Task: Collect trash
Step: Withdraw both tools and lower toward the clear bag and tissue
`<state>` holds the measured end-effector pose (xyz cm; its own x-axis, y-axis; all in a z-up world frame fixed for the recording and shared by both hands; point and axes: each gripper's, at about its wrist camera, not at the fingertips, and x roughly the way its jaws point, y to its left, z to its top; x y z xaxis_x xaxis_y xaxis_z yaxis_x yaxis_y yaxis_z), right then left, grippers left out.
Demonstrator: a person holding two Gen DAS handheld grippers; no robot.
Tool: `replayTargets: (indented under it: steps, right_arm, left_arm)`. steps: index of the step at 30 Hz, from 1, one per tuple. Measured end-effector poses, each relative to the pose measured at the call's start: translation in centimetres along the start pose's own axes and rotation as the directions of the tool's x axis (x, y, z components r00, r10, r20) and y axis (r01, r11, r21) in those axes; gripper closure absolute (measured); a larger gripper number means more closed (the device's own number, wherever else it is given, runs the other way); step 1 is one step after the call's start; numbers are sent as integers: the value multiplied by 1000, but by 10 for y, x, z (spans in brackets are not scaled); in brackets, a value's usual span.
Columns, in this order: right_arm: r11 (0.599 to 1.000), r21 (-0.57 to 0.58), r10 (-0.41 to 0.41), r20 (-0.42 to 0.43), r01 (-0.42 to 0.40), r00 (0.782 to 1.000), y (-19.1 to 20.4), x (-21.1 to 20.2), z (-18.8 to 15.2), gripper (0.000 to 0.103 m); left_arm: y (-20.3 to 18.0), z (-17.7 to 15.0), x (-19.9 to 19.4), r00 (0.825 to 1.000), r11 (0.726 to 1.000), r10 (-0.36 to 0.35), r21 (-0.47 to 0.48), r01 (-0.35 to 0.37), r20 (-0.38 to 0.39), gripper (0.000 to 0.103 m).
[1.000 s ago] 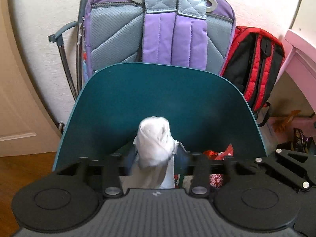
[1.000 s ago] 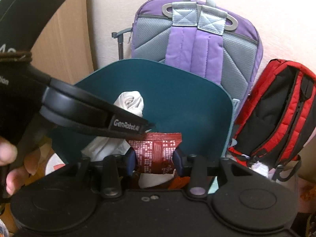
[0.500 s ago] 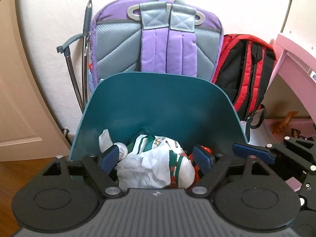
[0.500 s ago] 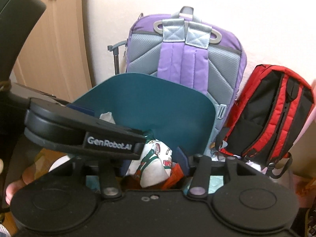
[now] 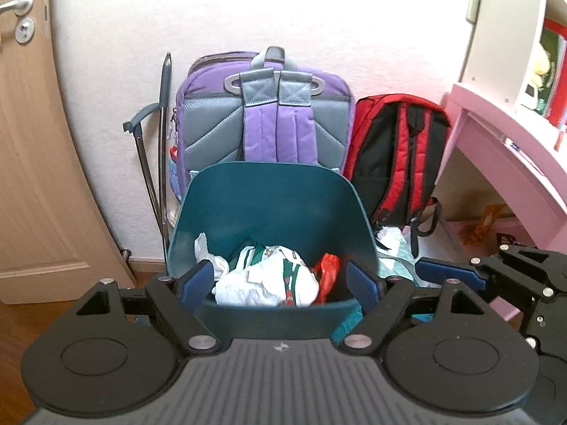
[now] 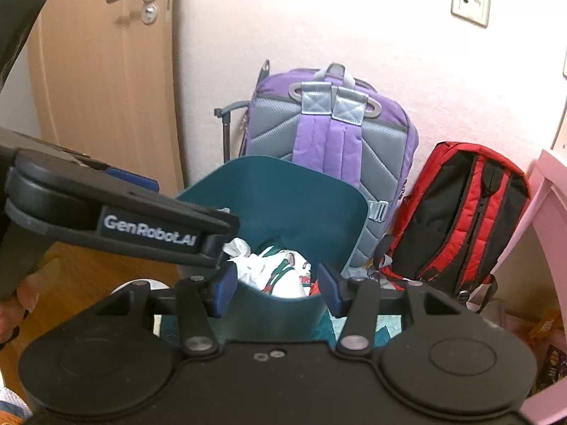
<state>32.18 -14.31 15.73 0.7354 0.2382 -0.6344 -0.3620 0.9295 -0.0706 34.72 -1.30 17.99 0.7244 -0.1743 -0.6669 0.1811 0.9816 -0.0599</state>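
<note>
Left wrist view: we see the left hand-held gripper (image 5: 280, 283) with its jaws spread wide and nothing between the pads; it hangs over the near edge of the teal bin (image 5: 269, 191).
Trash, left view: the white crumpled wrappers (image 5: 262, 279) and a red wrapper (image 5: 327, 272) lie inside the bin, near its front wall.
Behind the bin: a purple backpack (image 5: 262, 113) and a red backpack (image 5: 397, 148) lean on the wall.
Loose pieces: some pale crumpled things (image 5: 393, 244) lie on the floor just right of the bin, perhaps more trash; the view is too poor to be sure.
Right wrist view: the right hand-held gripper (image 6: 278, 288) is also wide and empty, above the bin's rim, and the other gripper crosses the left of the picture.
Trash, right view: the same wrappers (image 6: 280, 272) show between the blue pads, down in the bin.
Risk: we judge that the two grippers, being close together, could knock each other or the light bin, which may tip and spill the trash.
Second risk: a bulging wrapper could spring out over the low front wall.
</note>
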Motion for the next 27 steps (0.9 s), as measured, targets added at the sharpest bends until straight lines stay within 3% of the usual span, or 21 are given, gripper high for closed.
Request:
replayTargets:
  steps: [10, 19, 22, 24, 27]
  right_arm:
    - [998, -10, 61, 5, -61, 998, 22, -52, -17, 53]
    - [984, -82, 154, -32, -156, 988, 61, -66, -46, 53]
    - [978, -92, 186, -52, -190, 981, 74, -59, -57, 53]
    - [973, -87, 211, -69, -216, 975, 80, -54, -66, 53]
    - [963, -84, 247, -105, -257, 963, 93, -40, -82, 53]
  left_arm:
    - [11, -47, -62, 1000, 1000, -21, 13, 21, -5, 20]
    - [42, -100, -101, 998, 998, -57, -1, 57, 0, 20]
    - [54, -119, -104, 999, 999, -46, 6, 46, 3, 14]
    - [64, -134, -103, 999, 999, -31, 13, 30, 9, 3]
    - [79, -158, -96, 1000, 1000, -14, 17, 14, 19, 2]
